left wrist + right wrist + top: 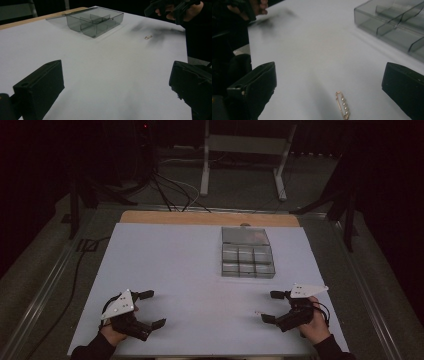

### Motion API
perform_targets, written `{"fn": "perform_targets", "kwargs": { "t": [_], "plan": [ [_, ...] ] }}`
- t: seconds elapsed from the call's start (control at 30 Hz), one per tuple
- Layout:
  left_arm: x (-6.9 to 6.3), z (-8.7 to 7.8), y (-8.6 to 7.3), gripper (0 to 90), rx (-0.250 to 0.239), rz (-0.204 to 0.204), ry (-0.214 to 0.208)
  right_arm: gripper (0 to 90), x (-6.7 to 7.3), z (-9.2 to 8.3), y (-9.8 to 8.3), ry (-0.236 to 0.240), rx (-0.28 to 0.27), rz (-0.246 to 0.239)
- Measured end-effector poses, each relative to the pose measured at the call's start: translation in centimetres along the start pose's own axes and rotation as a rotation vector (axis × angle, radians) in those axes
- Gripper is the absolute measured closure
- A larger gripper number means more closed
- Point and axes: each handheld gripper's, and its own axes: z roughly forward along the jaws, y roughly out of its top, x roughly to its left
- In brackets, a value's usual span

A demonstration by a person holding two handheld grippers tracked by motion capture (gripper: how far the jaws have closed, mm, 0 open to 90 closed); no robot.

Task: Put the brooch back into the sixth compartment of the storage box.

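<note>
- High view: the left gripper (151, 309) sits at about 7 o'clock on the white counter (175, 265), held in the person's left hand (111, 334), its two black jaws spread wide with nothing between them.
- High view: the right gripper (271, 306) sits at about 5 o'clock, held in the right hand (314, 326), jaws likewise wide apart and empty, pointing toward 9 o'clock.
- High view: a tiny pin (258, 312) lies flat on the counter just beside the right gripper's jaw tips, toward 9 o'clock of them; it is too small here to make out in detail.
- High view: a clear compartment box (247, 252) stands at about 1 o'clock on the counter, well apart from both grippers, its lid swung back at the far side.
- Left gripper view: the two jaws rise at 7 and 4 o'clock, far apart, bare counter between them. The box (95, 21) is at 12 o'clock, the pin (148, 37) at 2 o'clock, and the other hand with its gripper at the top right corner.
- Right gripper view: the jaws stand wide at 8 and 4 o'clock, holding nothing. The pin (343, 105), gold with a row of small pearls, lies at 6 o'clock between them, touching neither. The box (394, 23) is at 2 o'clock, its visible compartments looking empty.
</note>
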Motion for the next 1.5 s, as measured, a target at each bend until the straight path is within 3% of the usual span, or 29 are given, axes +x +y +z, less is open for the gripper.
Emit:
{"fn": "perform_targets", "kwargs": {
  "t": [0.17, 0.27, 0.4, 0.43, 0.57, 0.7, 1.03, 1.5],
  "plan": [
    [0.0, 0.0, 0.0, 1.1, 0.001, 0.001, -0.002, 0.0, -0.1, 0.8, -0.3, -0.045, 0.044, -0.016],
    [0.0, 0.0, 0.0, 1.1, 0.002, 0.004, -0.004, 6.8, -0.3, 1.0, -0.4, -0.055, 0.062, -0.020],
    [0.0, 0.0, 0.0, 1.1, 0.003, 0.003, -0.003, 9.3, -0.8, 1.3, -0.5, -0.066, 0.093, -0.010],
    [0.0, 0.0, 0.0, 1.1, 0.004, 0.004, -0.004, 15.7, -0.8, 1.3, -0.5, -0.078, 0.101, -0.011],
    [0.0, 0.0, 0.0, 1.1, 0.002, 0.002, -0.004, 24.0, -1.1, 1.6, -0.6, -0.108, 0.119, 0.009],
    [0.0, 0.0, 0.0, 1.1, 0.000, -0.001, -0.006, 37.0, -1.1, 1.7, -0.6, -0.101, 0.145, 0.009],
    [0.1, 0.1, 0.0, 1.0, 0.007, 0.002, -0.007, 58.5, -1.0, 2.3, -0.9, -0.108, 0.216, 0.009],
    [0.0, 0.2, -0.1, 1.1, 0.016, 0.002, -0.012, 76.2, -0.8, 2.9, -1.3, -0.137, 0.274, -0.087]
  ]
}}
